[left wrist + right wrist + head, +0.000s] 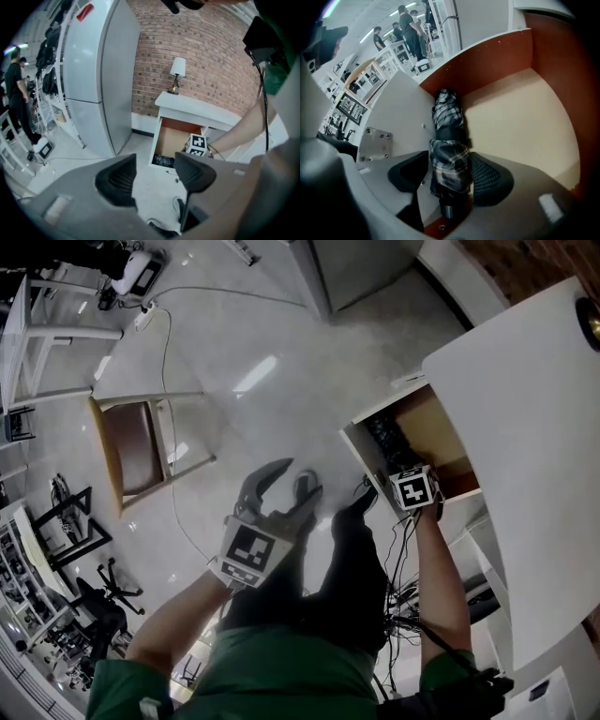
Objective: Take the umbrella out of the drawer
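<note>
Drawer (487, 61) of the white cabinet (525, 456) stands pulled out. The folded plaid umbrella (450, 159) lies inside it, along the white inner wall, strap wound round its middle.

Right gripper (450, 177) is down in the drawer, pointing steeply downward. Its fingers are spread wide, one on each side of the umbrella's near end. They are not clamped: a clear gap shows on the left side, and the right pad sits just beside the cloth.

Left gripper (154, 176) hangs over the floor, well apart from the drawer. Its fingers are parted with nothing between them.

Step in hand, as I judge it: close on the umbrella, then lift.
- Centre the bundle between the pads before closing, since it sits nearer the right one.
- Grip the firm rolled body near the strap, not loose fabric, which would slide.
- The umbrella lies hard against the wall, so the left finger has little room. Go down straight and do not scrape.
- Lift upward until clear of the drawer rim before drawing back.

Hard to make out:
- From the head view the umbrella is only a dark patch at the drawer's front, partly behind the right gripper's marker cube.
- The dark round stub at the near end could be handle or tip. Cannot tell.
- Whether the right pad actually touches the cloth is unclear.
- The far end runs up toward the drawer corner, and its end is not sharp.
- The drawer bottom under the bundle is not visible.
</note>
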Action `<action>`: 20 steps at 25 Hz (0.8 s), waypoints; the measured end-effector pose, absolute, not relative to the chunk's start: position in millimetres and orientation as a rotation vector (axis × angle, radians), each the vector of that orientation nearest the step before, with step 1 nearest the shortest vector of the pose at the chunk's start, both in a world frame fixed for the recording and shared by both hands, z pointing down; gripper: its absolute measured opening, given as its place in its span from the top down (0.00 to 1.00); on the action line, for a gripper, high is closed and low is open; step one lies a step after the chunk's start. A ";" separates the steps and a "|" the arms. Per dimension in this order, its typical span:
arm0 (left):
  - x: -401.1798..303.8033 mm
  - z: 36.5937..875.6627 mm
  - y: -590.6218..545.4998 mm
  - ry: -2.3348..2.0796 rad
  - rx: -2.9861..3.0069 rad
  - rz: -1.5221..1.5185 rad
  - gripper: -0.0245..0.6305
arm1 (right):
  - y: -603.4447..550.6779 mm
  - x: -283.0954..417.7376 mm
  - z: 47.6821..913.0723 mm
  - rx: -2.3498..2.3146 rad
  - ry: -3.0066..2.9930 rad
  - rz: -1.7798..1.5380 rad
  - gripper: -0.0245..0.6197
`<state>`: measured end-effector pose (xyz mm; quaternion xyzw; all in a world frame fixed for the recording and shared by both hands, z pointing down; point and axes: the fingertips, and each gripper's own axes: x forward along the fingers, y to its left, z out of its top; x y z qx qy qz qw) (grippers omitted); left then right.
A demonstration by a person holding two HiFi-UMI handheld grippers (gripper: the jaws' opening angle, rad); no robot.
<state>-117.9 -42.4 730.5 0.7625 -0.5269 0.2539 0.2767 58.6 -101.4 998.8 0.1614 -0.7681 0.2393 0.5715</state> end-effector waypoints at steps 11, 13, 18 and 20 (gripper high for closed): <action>-140.5 739.7 -36.1 -1.464 2.033 0.658 0.59 | -104.1 45.0 1016.6 0.311 -1.781 0.620 0.63; -140.8 738.1 -41.4 -1.471 2.044 0.652 0.59 | -102.2 43.8 1014.5 0.295 -1.788 0.614 0.65; -139.5 730.3 -48.0 -1.467 2.069 0.645 0.62 | -97.8 43.4 1011.4 0.300 -1.806 0.614 0.73; -142.1 726.0 -46.7 -1.465 2.068 0.648 0.63 | -97.8 43.0 1003.6 0.319 -1.807 0.636 0.74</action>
